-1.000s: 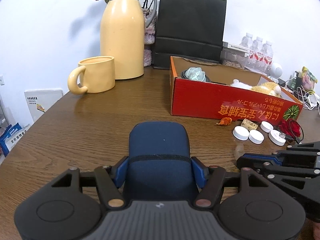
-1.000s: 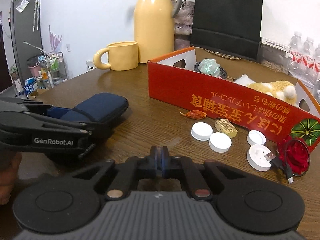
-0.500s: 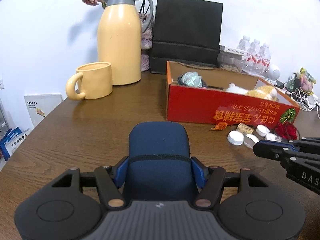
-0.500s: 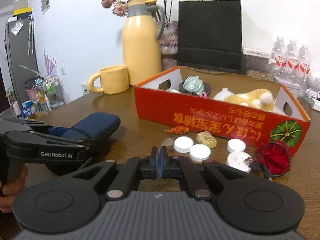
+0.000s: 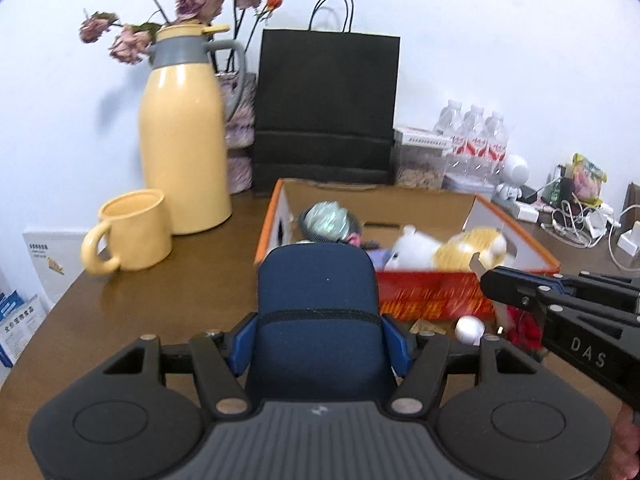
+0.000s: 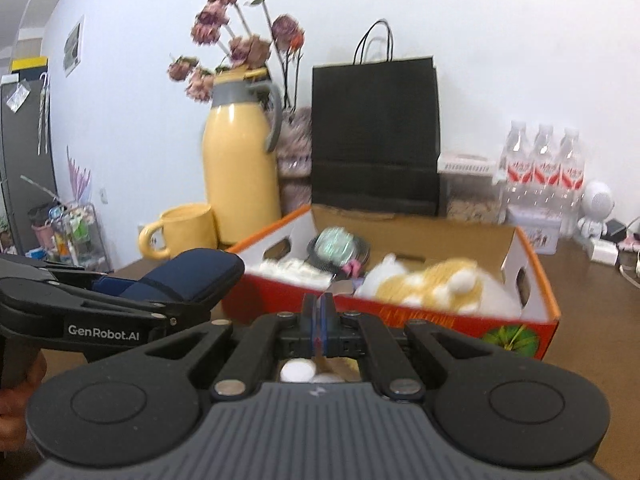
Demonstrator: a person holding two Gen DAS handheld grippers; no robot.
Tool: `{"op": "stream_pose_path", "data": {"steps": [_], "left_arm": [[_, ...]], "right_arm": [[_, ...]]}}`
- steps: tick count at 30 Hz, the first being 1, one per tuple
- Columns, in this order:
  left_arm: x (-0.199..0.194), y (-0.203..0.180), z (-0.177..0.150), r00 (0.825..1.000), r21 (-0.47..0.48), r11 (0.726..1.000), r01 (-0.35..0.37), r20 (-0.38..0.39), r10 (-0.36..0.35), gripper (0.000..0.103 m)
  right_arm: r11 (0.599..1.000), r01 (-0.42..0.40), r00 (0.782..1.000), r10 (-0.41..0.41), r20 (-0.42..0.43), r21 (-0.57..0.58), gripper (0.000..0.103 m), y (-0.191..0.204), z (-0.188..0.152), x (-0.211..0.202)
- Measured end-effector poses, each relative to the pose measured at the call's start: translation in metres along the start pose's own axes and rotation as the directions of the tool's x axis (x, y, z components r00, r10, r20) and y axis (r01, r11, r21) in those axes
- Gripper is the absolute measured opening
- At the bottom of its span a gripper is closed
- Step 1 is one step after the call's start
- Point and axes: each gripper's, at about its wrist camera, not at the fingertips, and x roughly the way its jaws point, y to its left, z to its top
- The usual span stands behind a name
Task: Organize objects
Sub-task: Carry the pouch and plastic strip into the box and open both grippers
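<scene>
A navy zip case (image 5: 318, 292) is clamped between the blue pads of my left gripper (image 5: 319, 320) and held above the wooden table, its far end overlapping the near left corner of the red cardboard box (image 5: 432, 292). In the right wrist view the same case (image 6: 192, 276) hangs left of the box (image 6: 400, 316). My right gripper (image 6: 319, 308) is shut, with a small pale scrap (image 6: 340, 288) pinched at its tip, just in front of the box wall. It enters the left wrist view from the right (image 5: 490, 280). A plush toy (image 5: 460, 248) and a shiny teal bundle (image 5: 328, 218) lie in the box.
A yellow jug (image 5: 184, 152) and mug (image 5: 132, 236) stand at the back left, with a black paper bag (image 5: 326, 112) behind the box. Water bottles (image 5: 476, 136) and cables (image 5: 576, 224) crowd the back right. White caps (image 5: 468, 328) and a red rose (image 5: 520, 328) lie before the box.
Both grippers have risen and moved toward the red box. The navy case has come up off the table with the left gripper. The box's inside now shows.
</scene>
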Motion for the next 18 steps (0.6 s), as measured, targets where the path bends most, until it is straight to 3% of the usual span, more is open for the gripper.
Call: {"op": "stream_pose_path", "data": {"steps": [18], "left_arm": [[0.062, -0.031, 0.069, 0.999, -0.003, 1.000, -0.018, 0.046, 0.018, 0.063]], "right_arm": [[0.999, 0.041, 0.995, -0.039, 0.087, -0.021, 0.003, -0.042, 0.044, 0.048]]}}
